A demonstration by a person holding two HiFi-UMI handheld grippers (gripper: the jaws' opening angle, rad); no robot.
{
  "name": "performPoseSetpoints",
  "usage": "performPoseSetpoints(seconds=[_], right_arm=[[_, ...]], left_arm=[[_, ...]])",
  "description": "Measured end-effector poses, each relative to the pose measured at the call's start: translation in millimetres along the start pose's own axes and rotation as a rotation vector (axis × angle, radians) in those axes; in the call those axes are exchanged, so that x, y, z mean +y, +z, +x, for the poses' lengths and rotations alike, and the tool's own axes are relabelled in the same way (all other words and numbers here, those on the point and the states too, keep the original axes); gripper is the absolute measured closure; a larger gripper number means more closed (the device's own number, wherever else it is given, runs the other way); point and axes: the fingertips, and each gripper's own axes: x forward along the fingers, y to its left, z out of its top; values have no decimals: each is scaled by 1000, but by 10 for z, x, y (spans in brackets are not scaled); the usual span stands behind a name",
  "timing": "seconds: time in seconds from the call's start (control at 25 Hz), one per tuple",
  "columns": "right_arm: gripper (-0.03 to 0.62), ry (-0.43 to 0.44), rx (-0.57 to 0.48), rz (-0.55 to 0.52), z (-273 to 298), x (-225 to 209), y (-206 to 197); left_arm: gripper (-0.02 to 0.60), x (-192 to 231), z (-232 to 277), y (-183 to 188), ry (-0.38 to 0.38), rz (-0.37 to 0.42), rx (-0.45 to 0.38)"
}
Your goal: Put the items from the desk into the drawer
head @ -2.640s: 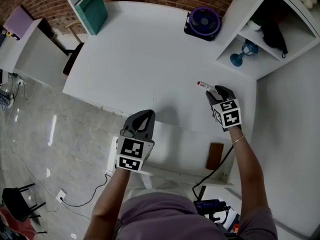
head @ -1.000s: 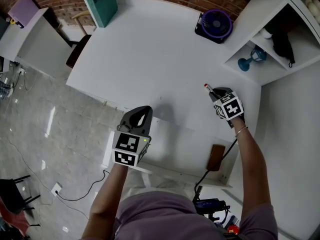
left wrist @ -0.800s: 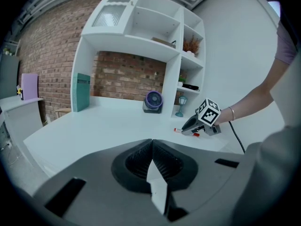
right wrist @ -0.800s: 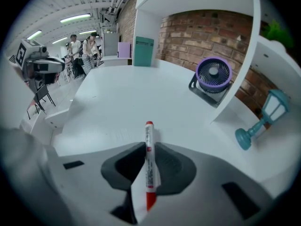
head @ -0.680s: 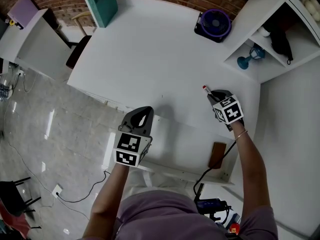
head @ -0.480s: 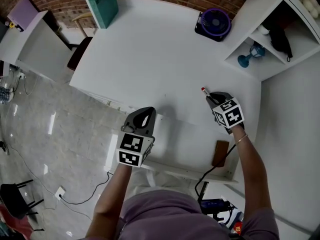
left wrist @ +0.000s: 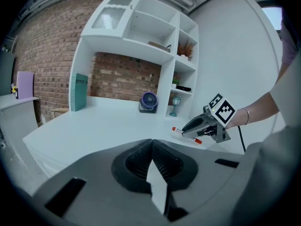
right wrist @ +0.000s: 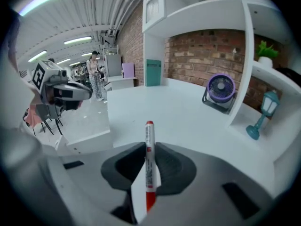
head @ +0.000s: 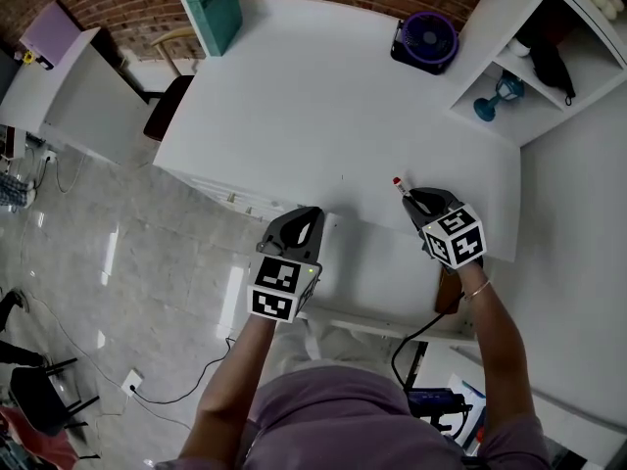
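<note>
A white marker with red ends [right wrist: 149,157] is pinched between the jaws of my right gripper [right wrist: 149,147], its red tip pointing forward. In the head view the right gripper [head: 411,196] hovers over the white desk's front edge [head: 294,96], the marker's tip [head: 398,181] sticking out ahead. Just below it the white drawer [head: 377,272] stands pulled out. My left gripper [head: 309,213] is shut at the drawer's front left corner. In its own view the left gripper [left wrist: 152,147] holds nothing. The right gripper [left wrist: 207,124] with the marker appears there too.
A purple fan [head: 424,39] sits at the desk's back right, a teal book [head: 217,8] at the back left. A blue lamp [head: 500,94] stands in the white shelf unit on the right. A brown object [head: 449,297] lies in the drawer's right end.
My right gripper has drawn back from the desk's middle toward the front edge and the drawer, keeping the marker. The left gripper stays at the drawer's left corner.
</note>
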Motion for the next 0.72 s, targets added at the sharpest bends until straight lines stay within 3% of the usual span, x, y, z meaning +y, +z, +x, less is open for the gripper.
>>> performPoseSetpoints(seconds=[0.72], right_arm=[[523, 87, -118, 147, -94, 1160, 152]], left_arm=[[581, 88, -368, -229, -37, 8, 24]])
